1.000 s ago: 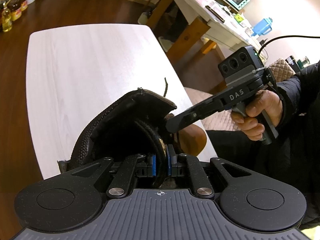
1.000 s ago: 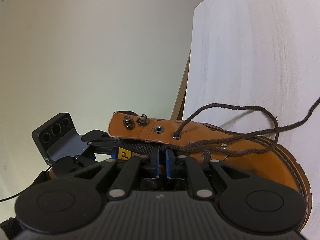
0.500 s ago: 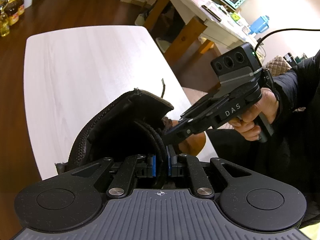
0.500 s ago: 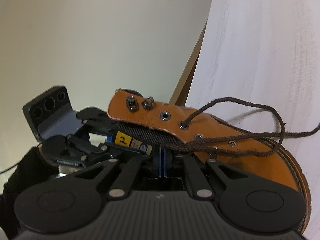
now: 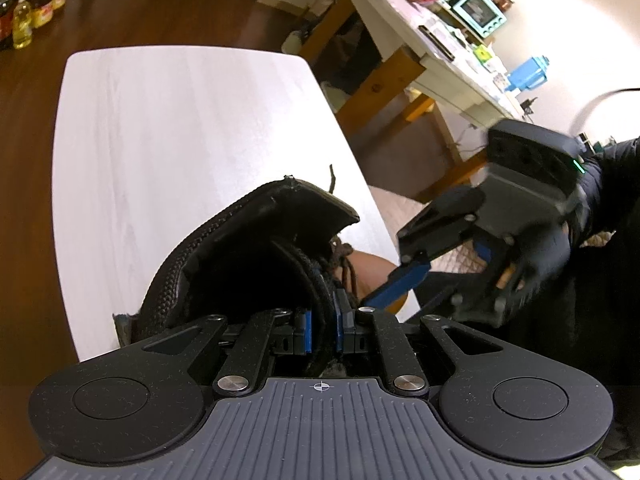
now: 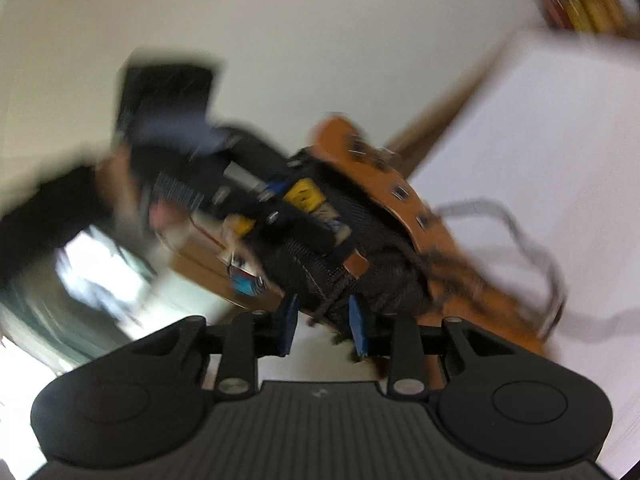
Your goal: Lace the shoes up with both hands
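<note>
Left gripper [image 5: 323, 330] apparently clamping boot collar [image 5: 256, 248].

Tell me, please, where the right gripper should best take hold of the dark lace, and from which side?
Probably the loose loop of the lace lying on the white table, from above. It lies free beside the boot, clear of the eyelets. The right gripper is opening, with lace strands between its fingers.

Each tool [image 5: 323, 330] is matte black with blue pads [image 5: 307, 329], silver pivot screws [image 5: 233, 381] and a ribbed grey housing; a black sleeve [image 5: 612, 188].
</note>
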